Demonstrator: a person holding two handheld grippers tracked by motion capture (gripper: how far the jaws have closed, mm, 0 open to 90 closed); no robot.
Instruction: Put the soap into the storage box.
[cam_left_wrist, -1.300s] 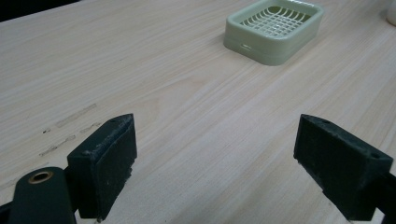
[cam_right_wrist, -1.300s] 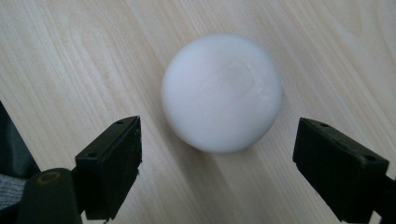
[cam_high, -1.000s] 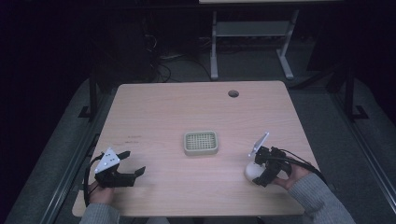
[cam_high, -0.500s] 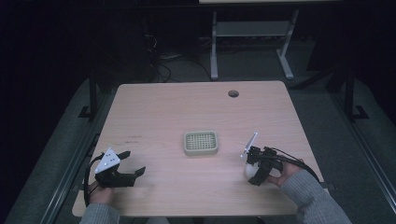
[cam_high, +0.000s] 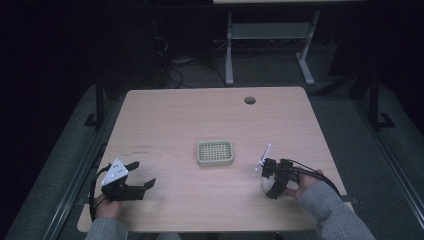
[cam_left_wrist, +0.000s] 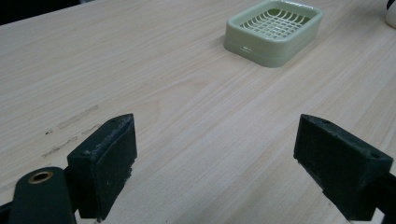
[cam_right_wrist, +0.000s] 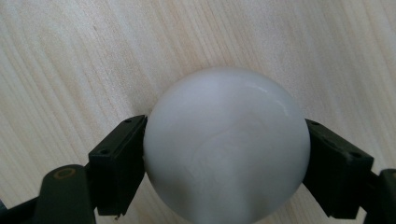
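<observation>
A light wooden table (cam_high: 210, 120) seen from above, with a person's two hands coming in over its near edge, each holding a black two-jaw gripper.

The right gripper (cam_high: 270, 186) sits near the table's near right corner. The right hand (cam_high: 305, 184) grips it from behind, the grey-sleeved forearm angling in from the lower right and the tool pointing left and downward toward the wood. In the right gripper view its two jaws press against opposite sides of a smooth white ball (cam_right_wrist: 226, 147), pinching it just above the tabletop; whether the ball touches the wood is hard to tell.

The left gripper (cam_high: 146, 176) rests near the near left corner, pointing right toward the table's middle, with the left hand (cam_high: 104, 206) holding it from behind at the near edge. Its jaws are spread wide with nothing between them.

A pale green soap dish (cam_high: 215, 152) with a slotted grid top lies flat about the table's centre, apart from both grippers.
</observation>
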